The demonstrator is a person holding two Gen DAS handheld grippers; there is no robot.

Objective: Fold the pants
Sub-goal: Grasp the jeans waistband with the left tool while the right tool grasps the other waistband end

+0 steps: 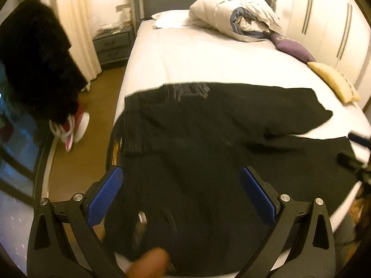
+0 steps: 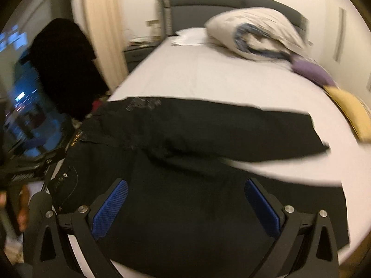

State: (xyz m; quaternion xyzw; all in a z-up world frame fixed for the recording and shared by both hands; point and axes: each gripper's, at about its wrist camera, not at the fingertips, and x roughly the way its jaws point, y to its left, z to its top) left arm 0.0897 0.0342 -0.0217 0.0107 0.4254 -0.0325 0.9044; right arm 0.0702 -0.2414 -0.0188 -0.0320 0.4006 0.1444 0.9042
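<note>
Bed (image 1: 185, 55): the biggest thing I see, white sheet, running from the bottom of both frames up to the grey headboard at top centre; it carries the pants.

Pants (image 1: 208, 139): black, spread flat across the lower half of the bed. I read the long axis as left to right in both frames. The waistband (image 1: 133, 125) sits at left centre of the left wrist view, by the bed's left edge; the two legs run off to the right, the upper one ending at a hem (image 1: 322, 106) in the right centre, the lower one reaching the right edge of the frame.

Left hand-held gripper (image 1: 183, 180): released, blue pads wide apart, holding nothing. It hangs over the waist and seat end, cloth filling the gap between the pads. I judge it the nearer one to the waistband.

Right hand-held gripper (image 2: 185, 192): also released and empty, over the lower leg in the bottom centre of its own view; the leg ends lie to its right, so I judge it the nearer one to the hems. It also shows at the right edge of the left wrist view, blurred.

Next move, as I judge it: the fold turns on that left-right axis, so one leg goes over the other, or hems travel left toward the waistband.

Duvet bundle (image 1: 234, 14): upper right, well apart from the pants.

Purple cushion (image 1: 292, 46) and yellow cushion (image 1: 334, 81): along the right edge, clear of the legs.
</note>
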